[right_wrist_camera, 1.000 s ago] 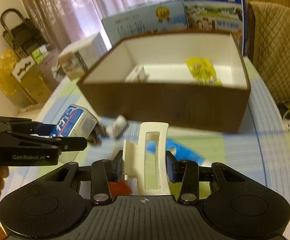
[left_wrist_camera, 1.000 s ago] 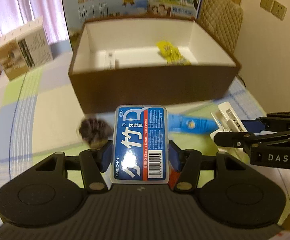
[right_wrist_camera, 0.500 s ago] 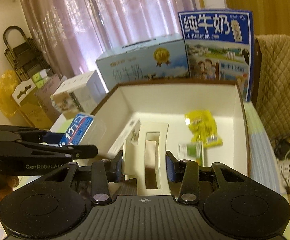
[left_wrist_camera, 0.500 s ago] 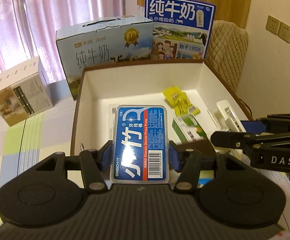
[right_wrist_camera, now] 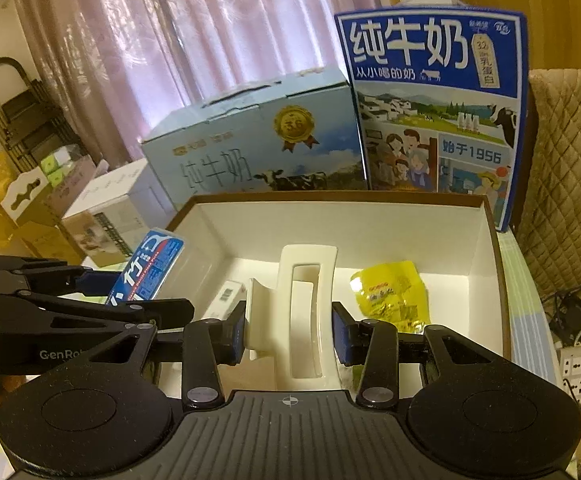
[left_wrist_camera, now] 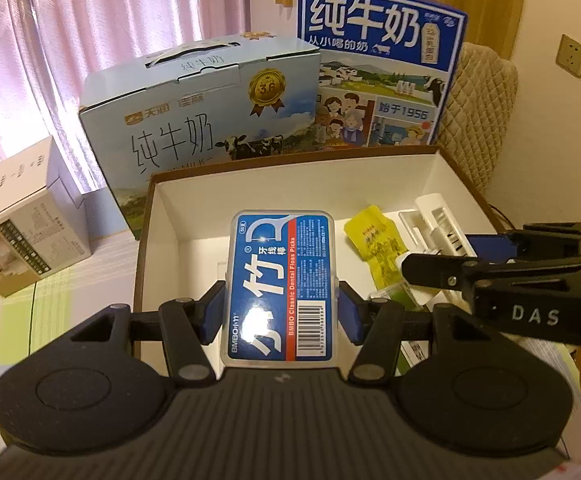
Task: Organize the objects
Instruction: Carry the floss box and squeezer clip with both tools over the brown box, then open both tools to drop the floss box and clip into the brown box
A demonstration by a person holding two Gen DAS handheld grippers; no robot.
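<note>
My left gripper (left_wrist_camera: 282, 312) is shut on a blue dental floss pick box (left_wrist_camera: 282, 280), held over the near left part of the brown storage box (left_wrist_camera: 146, 216) with its white inside. My right gripper (right_wrist_camera: 289, 330) is shut on a cream hair claw clip (right_wrist_camera: 302, 312), above the same storage box (right_wrist_camera: 498, 280). In the left wrist view the right gripper (left_wrist_camera: 422, 254) comes in from the right with the clip (left_wrist_camera: 438, 216). In the right wrist view the left gripper (right_wrist_camera: 150, 276) and the floss box (right_wrist_camera: 146, 272) show at left. A yellow snack packet (right_wrist_camera: 390, 296), a small white box (right_wrist_camera: 226, 300) and a green packet (left_wrist_camera: 398, 292) lie inside.
Two milk cartons stand behind the storage box, a pale blue one (left_wrist_camera: 206, 120) and a dark blue one (left_wrist_camera: 378, 72). A white cardboard box (left_wrist_camera: 22, 216) sits at left on the checked tablecloth (left_wrist_camera: 30, 320). A quilted chair (right_wrist_camera: 570, 200) and a power strip (right_wrist_camera: 574, 364) lie at right.
Both grippers have moved forward and slightly up, from in front of the storage box's near wall to above its open inside. Each still holds its item.
</note>
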